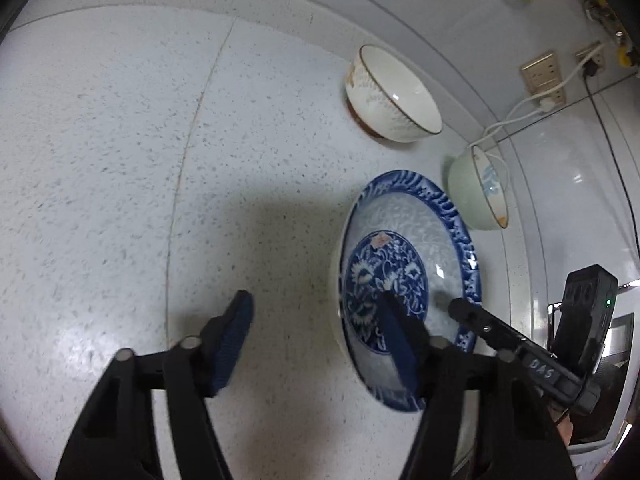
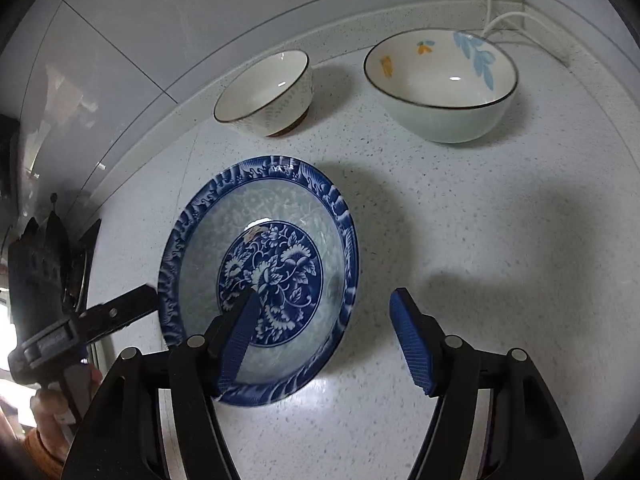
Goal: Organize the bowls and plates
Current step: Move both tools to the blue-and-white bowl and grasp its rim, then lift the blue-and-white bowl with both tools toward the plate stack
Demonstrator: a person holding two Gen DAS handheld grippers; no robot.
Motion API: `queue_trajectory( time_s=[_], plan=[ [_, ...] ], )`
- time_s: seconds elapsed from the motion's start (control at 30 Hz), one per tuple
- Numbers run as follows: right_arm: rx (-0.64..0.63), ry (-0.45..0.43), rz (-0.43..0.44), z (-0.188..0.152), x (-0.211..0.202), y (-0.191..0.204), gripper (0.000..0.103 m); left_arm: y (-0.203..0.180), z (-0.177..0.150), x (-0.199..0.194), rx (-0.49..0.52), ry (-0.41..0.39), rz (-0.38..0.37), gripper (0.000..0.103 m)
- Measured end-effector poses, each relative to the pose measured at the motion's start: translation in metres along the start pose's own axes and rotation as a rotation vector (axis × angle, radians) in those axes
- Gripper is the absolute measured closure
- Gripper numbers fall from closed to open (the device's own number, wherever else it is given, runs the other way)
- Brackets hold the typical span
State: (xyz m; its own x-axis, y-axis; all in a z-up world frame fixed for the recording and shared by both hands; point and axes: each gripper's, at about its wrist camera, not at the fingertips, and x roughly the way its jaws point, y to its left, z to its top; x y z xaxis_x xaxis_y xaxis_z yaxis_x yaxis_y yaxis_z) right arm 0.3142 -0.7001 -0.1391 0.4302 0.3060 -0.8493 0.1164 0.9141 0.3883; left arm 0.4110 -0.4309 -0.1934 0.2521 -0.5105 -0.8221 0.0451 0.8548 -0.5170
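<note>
A blue-and-white floral plate (image 1: 416,240) (image 2: 260,240) lies on the speckled counter. A small white bowl with a brown foot (image 1: 392,92) (image 2: 268,92) and a larger pale green bowl with a blue leaf pattern (image 1: 476,192) (image 2: 440,84) stand behind it near the wall. My left gripper (image 1: 316,332) is open; its right finger is over the plate's centre, its left finger over bare counter. My right gripper (image 2: 324,336) is open; its left finger is over the plate, its right finger over the counter. Each gripper also shows in the other's view, the right one (image 1: 480,324) and the left one (image 2: 120,312), at the plate's rim.
The tiled wall and raised counter lip (image 2: 160,120) run behind the bowls. White cables (image 2: 504,20) and wall sockets (image 1: 544,76) sit near the green bowl. Speckled counter (image 1: 120,160) stretches left of the plate.
</note>
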Motion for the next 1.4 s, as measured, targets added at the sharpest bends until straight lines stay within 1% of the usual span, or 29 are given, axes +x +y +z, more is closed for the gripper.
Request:
queue_trajectory(
  time_s=[0.03,0.07,0.1,0.17,0.23,0.3,0.4,0.47,0.63,0.7,0.8,0.97,1.07,1.2,1.3,1.33,1.4],
  plan=[
    [-0.005,0.015,-0.001,0.001,0.006,0.000,0.070,0.000,0.003,0.005,0.002,0.017,-0.012,0.056],
    [-0.006,0.025,0.003,0.004,0.011,-0.002,0.079,-0.002,0.005,0.010,0.003,0.033,-0.018,0.065],
    [-0.008,0.034,0.003,0.004,0.015,-0.001,0.084,-0.003,0.007,0.014,0.004,0.044,-0.022,0.068],
    [-0.015,0.032,-0.009,0.005,0.019,0.000,0.087,-0.006,0.012,0.022,0.023,0.060,-0.034,0.082],
    [-0.014,0.025,-0.015,0.005,0.020,-0.001,0.092,-0.006,0.015,0.028,0.019,0.073,-0.053,0.092],
    [-0.003,0.018,-0.002,0.007,0.022,-0.003,0.093,-0.004,0.017,0.028,0.009,0.075,-0.064,0.094],
    [0.002,0.011,-0.022,0.006,0.022,-0.001,0.094,-0.003,0.018,0.028,-0.005,0.085,-0.077,0.094],
    [0.017,0.010,-0.020,0.003,0.022,0.000,0.094,-0.001,0.011,0.020,0.005,0.083,-0.076,0.094],
    [0.001,-0.020,-0.009,-0.015,0.001,0.020,0.094,0.007,-0.012,-0.016,0.003,0.073,-0.106,0.094],
    [-0.012,-0.033,0.000,-0.027,-0.008,0.033,0.094,0.011,-0.024,-0.034,0.014,0.065,-0.109,0.094],
    [-0.025,-0.044,0.019,-0.050,-0.018,0.051,0.094,0.022,-0.047,-0.061,0.034,0.053,-0.090,0.094],
    [-0.059,-0.016,0.041,-0.095,-0.020,0.081,0.094,0.064,-0.092,-0.092,0.009,0.069,-0.081,0.094],
    [-0.093,0.018,0.020,-0.122,-0.007,0.107,0.094,0.086,-0.114,-0.098,0.002,0.078,-0.062,0.094],
    [-0.093,0.069,0.013,-0.144,0.010,0.118,0.093,0.107,-0.128,-0.097,-0.031,0.079,-0.055,0.094],
    [-0.106,0.085,0.001,-0.149,0.018,0.123,0.093,0.113,-0.134,-0.094,-0.041,0.068,-0.049,0.094],
    [-0.107,0.088,0.001,-0.149,0.019,0.124,0.093,0.115,-0.136,-0.093,-0.055,0.063,-0.059,0.095],
    [-0.111,0.091,0.000,-0.152,0.020,0.124,0.093,0.114,-0.138,-0.093,-0.049,0.049,-0.055,0.095]
  ],
)
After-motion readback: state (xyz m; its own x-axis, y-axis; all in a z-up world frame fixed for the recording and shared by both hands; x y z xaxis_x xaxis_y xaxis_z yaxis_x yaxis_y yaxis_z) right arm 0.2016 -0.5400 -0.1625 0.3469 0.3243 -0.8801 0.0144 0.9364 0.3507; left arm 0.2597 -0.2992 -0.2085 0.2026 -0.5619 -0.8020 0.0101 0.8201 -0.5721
